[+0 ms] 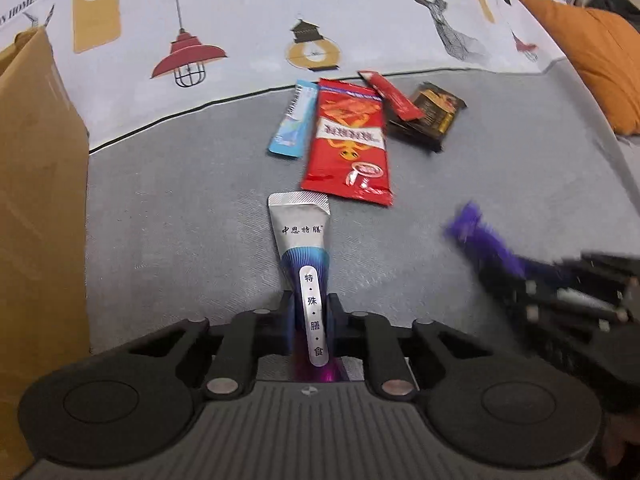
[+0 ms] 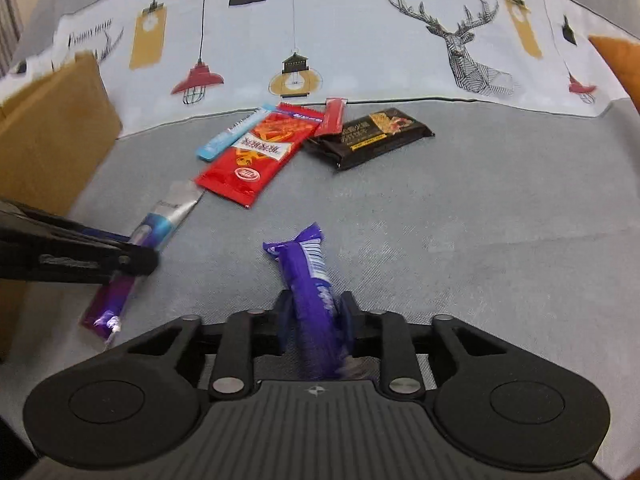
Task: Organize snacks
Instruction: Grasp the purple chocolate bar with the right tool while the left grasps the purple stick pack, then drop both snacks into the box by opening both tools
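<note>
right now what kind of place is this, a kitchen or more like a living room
Most likely a living room sofa, not a kitchen: a grey fabric seat, a printed cover with lamps and a deer draped behind it, and an orange cushion at the side.

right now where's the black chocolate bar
The black chocolate bar lies on the grey sofa, at the right end of the snack cluster, beside the small red stick packet.

Silver pouch [image 1: 304, 248] reads "中恩特膳", "特殊膳食"; sofa cover [image 2: 360, 32] reads "FASHION HOME".
</note>
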The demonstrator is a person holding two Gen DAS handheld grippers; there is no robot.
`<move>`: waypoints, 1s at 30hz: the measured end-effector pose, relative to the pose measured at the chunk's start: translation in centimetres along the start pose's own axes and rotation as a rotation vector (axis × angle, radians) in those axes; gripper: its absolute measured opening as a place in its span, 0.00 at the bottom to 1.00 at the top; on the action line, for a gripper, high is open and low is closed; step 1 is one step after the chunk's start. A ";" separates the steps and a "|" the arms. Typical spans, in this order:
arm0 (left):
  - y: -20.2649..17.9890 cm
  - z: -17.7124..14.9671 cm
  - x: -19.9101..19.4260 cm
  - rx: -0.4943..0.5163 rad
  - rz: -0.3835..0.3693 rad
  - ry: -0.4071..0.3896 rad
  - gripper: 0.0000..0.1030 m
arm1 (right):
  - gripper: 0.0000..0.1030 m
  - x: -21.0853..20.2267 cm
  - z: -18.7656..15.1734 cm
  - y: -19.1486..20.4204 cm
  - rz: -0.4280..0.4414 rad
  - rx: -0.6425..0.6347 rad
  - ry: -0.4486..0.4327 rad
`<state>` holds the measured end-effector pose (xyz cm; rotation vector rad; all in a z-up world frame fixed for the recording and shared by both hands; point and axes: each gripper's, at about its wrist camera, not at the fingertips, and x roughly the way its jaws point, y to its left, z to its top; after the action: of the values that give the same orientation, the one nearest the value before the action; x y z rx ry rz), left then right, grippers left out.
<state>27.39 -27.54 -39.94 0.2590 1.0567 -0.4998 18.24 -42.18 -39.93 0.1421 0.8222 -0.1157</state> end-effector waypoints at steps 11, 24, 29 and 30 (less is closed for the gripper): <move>4.6 -2.3 -17.0 -0.070 -0.063 -0.245 0.15 | 0.14 -10.7 2.6 4.7 0.094 0.108 -0.172; 18.1 -2.6 -25.3 -0.207 0.411 -0.394 0.99 | 0.77 -14.3 10.1 20.9 0.419 -0.138 -0.327; 10.7 2.0 -17.0 -0.076 0.201 -0.356 0.93 | 0.59 -9.3 9.6 10.5 0.261 -0.001 -0.291; 8.8 3.1 -14.8 -0.049 0.156 -0.331 0.86 | 0.55 -7.8 9.4 7.5 0.209 0.034 -0.273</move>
<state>28.43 -17.37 -25.74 0.2044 0.7193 -0.3607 20.89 -35.99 -27.23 0.2378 0.5297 0.0471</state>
